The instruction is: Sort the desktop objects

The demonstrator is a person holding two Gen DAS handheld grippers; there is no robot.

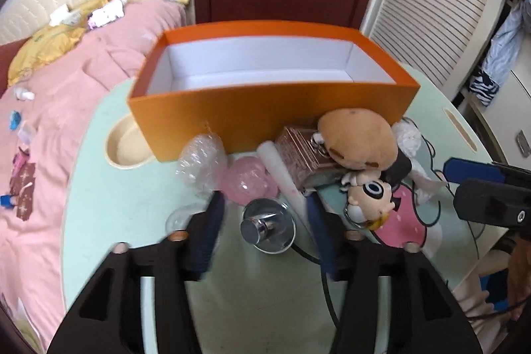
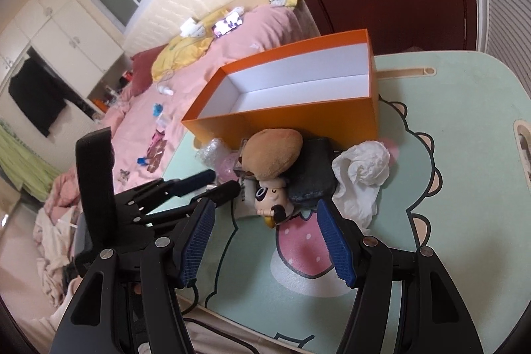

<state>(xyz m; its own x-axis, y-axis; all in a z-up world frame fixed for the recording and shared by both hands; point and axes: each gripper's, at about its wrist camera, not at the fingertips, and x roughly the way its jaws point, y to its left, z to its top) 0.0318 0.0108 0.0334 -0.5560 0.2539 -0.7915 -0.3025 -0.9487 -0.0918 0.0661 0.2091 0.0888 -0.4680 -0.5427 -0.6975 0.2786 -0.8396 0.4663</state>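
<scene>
The left gripper [image 1: 264, 204] is held spread around a clear glass piece [image 1: 268, 229], without contact. The right gripper [image 2: 265, 231] is likewise spread, empty, before a doll [image 2: 272, 198]. An orange box [image 1: 232, 121] is set on the mint table [image 1: 132, 204], a pink bed [image 1: 66, 95] beside it.

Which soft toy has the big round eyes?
The little doll lying on the mat, with one big black-ringed eye showing. The brown plush resting above it is plain tan and shows no such eyes.
</scene>
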